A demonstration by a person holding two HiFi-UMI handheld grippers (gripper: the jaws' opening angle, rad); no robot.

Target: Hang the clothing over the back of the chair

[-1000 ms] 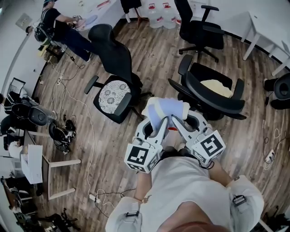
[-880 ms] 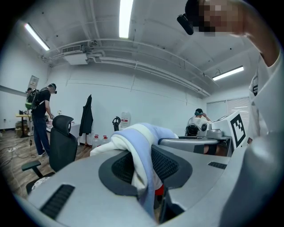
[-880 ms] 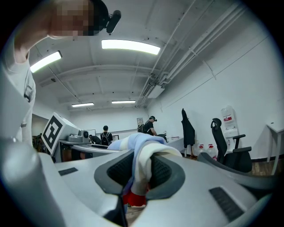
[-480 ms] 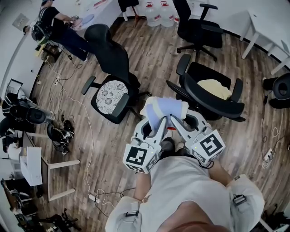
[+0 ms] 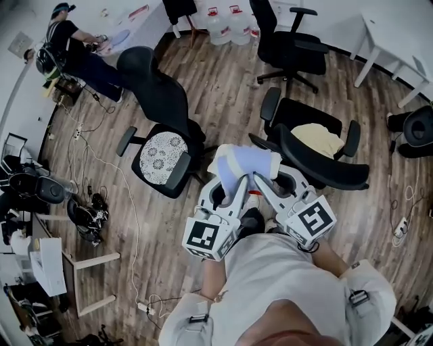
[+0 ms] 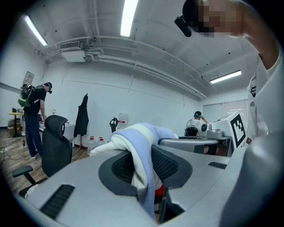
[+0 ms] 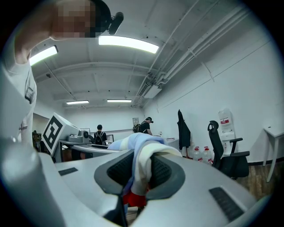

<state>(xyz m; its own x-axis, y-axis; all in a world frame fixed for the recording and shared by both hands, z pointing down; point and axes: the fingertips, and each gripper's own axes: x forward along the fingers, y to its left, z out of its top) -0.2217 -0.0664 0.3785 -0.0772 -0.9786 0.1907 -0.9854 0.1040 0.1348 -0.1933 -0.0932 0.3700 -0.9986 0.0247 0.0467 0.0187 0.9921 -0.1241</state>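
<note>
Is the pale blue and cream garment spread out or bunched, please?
Bunched: the garment is a crumpled wad pinched by left gripper and right gripper.

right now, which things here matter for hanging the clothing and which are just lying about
In the job: clothing, gripped by left tool and right tool; nearest black chair, likely the target.
Just about: patterned-seat chair, water jugs, far black chair, person at the desk.

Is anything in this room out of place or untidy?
Yes: a cream cloth lies crumpled on the seat of the black office chair, and loose cables trail across the wooden floor.
</note>
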